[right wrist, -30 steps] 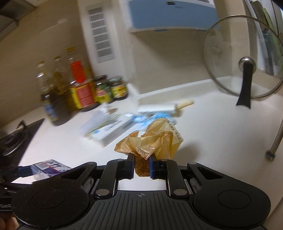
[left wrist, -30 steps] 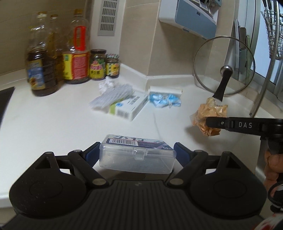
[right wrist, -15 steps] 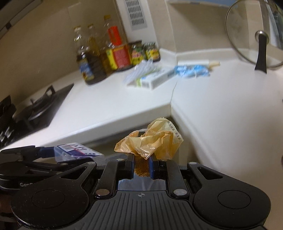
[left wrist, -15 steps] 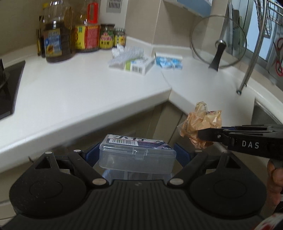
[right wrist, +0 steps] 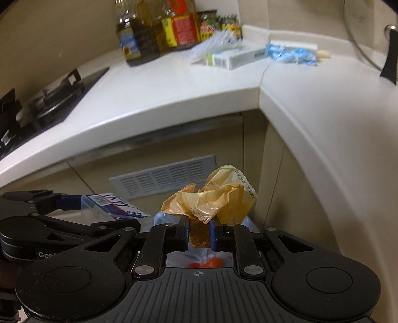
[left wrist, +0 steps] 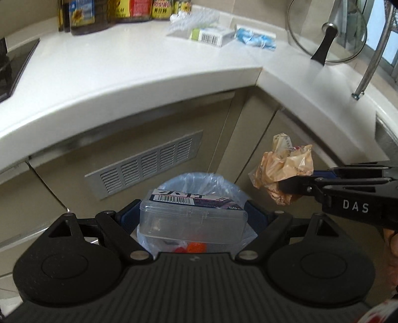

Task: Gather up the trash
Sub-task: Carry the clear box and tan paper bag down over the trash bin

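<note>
The white counter wraps the corner ahead of you, and down on the floor against the cabinet stands the bin with its blue liner, partly hidden behind what you carry. Your left gripper hangs right over that bin, its fingers clamped on the ends of a clear box with a barcode label on its lid. Your right gripper is just beside it on the right, fingers pinching a crumpled tan wrapper; from the left camera the wrapper looks to sit right of the bin's mouth, though the right camera shows liner and something orange straight below the fingers. You seem to be at the drop step, with both loads off the counter and at the bin. Next you would spread the left fingers to let the box fall, and nudge the right gripper leftward if needed before you release, since a light wrapper can drift or cling to a finger. More trash waits on the counter: a carton, a blue packet and clear plastic.
</note>
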`<state>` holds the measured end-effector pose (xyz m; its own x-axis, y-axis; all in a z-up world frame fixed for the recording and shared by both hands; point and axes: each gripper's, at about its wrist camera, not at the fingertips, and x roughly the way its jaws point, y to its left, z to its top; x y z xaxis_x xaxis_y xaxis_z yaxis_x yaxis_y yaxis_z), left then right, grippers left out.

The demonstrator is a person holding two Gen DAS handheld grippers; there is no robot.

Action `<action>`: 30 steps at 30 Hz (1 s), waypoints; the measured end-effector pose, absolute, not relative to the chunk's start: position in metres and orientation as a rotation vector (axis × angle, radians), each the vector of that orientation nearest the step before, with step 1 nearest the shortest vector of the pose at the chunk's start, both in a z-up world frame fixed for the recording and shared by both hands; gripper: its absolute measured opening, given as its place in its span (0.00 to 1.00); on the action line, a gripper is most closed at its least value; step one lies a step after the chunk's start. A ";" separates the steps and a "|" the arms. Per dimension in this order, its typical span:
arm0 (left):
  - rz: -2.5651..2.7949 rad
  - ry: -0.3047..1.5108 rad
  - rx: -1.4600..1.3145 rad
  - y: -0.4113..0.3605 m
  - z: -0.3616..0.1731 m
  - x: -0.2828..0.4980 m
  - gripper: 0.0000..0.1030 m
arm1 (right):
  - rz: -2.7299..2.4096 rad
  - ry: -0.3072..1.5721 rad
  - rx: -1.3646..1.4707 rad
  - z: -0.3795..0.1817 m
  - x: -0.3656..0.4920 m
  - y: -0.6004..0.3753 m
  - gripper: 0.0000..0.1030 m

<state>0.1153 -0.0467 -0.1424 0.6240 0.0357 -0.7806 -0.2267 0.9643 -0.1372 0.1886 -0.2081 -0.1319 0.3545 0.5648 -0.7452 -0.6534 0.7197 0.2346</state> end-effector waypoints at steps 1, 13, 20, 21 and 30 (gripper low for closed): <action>0.157 0.893 -0.234 -0.046 -0.145 0.116 0.84 | 0.798 0.923 -0.118 -0.136 0.189 -0.206 0.16; 0.212 0.964 -0.239 -0.043 -0.178 0.120 0.84 | 0.848 1.020 -0.143 -0.184 0.191 -0.197 0.16; 0.219 1.000 -0.241 -0.048 -0.197 0.124 0.84 | 0.849 1.063 -0.158 -0.205 0.192 -0.196 0.16; 0.222 1.004 -0.239 -0.051 -0.201 0.127 0.84 | 0.849 1.068 -0.159 -0.208 0.192 -0.196 0.16; 0.234 1.036 -0.252 -0.051 -0.220 0.136 0.84 | 0.851 1.096 -0.169 -0.221 0.196 -0.192 0.16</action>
